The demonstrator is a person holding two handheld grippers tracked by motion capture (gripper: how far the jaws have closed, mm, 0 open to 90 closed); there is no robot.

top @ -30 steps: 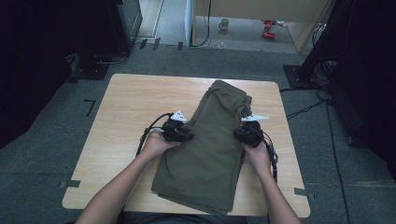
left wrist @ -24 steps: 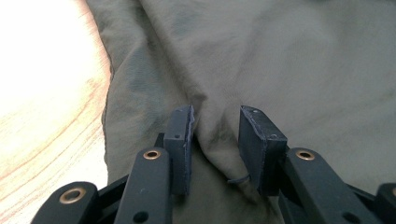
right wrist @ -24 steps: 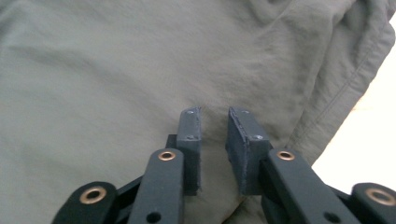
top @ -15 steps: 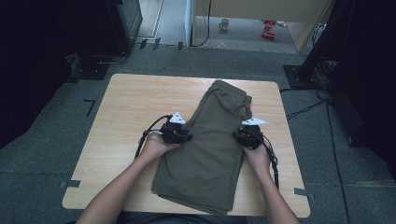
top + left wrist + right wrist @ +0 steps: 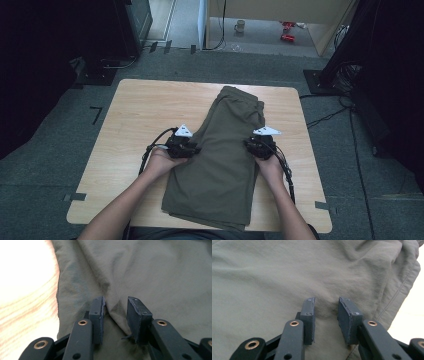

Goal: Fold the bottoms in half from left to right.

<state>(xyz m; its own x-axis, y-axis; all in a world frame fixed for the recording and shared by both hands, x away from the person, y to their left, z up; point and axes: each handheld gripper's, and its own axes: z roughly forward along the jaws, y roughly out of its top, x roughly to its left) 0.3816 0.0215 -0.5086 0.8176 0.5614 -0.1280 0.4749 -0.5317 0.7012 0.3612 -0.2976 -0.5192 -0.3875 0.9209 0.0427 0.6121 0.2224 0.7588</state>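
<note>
High view: olive trousers [image 5: 220,160], folded lengthwise, lie from the upper centre to the lower centre of the frame on a light wooden table [image 5: 135,115]. Left gripper [image 5: 192,149] sits at the cloth's left edge, right gripper [image 5: 248,145] at its right edge, both mid-frame, each in a hand.

Left gripper view: jaws apart, tips resting on the cloth, a low ridge of fabric between them but not pinched. Table at the frame's left.

Right gripper view: jaws apart, having just opened wider; flat cloth between them, not gripped. A stitched hem [image 5: 398,293] runs down the right side.
</note>
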